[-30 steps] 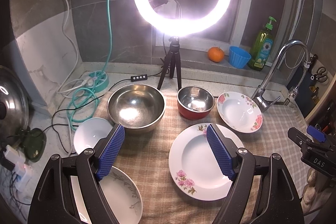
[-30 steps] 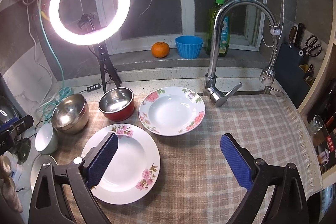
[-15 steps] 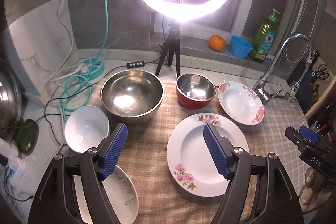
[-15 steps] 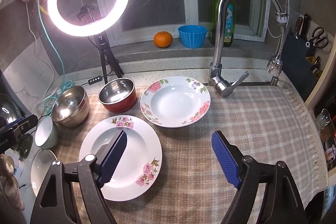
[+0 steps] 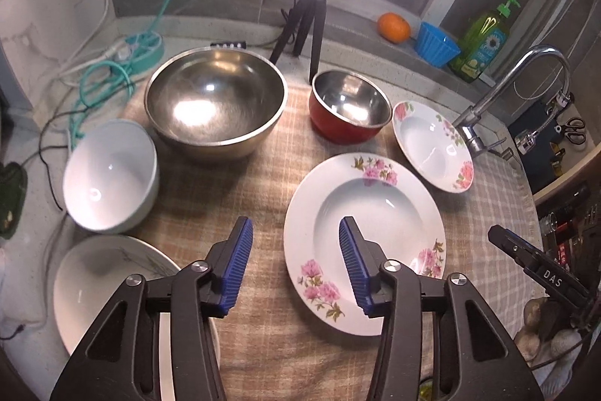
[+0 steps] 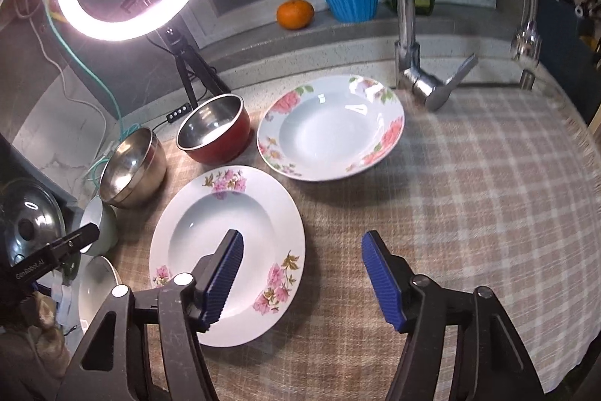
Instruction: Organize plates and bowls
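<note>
Both half open and empty after closing, left gripper (image 5: 295, 265) and right gripper (image 6: 300, 279) straddling opposite rims of large floral plate (image 5: 364, 239) at frame centre on worktop (image 6: 469, 194); mistimed pinch risks tipping it.

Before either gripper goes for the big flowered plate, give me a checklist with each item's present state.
1. Left gripper empty: ok. Its jaws have just been closing, nothing between them.
2. Right gripper empty: ok. Jaws also just been closing, nothing gripped.
3. Big flowered plate lies flat on the checked cloth, nothing on it: ok.
4. Left rim straddled by the left gripper's fingers: ok. Right rim likewise by the right gripper's: ok.
5. Smaller flowered plate empty and apart from the big one: ok.
6. Pads level with the rim: cannot tell.
</note>
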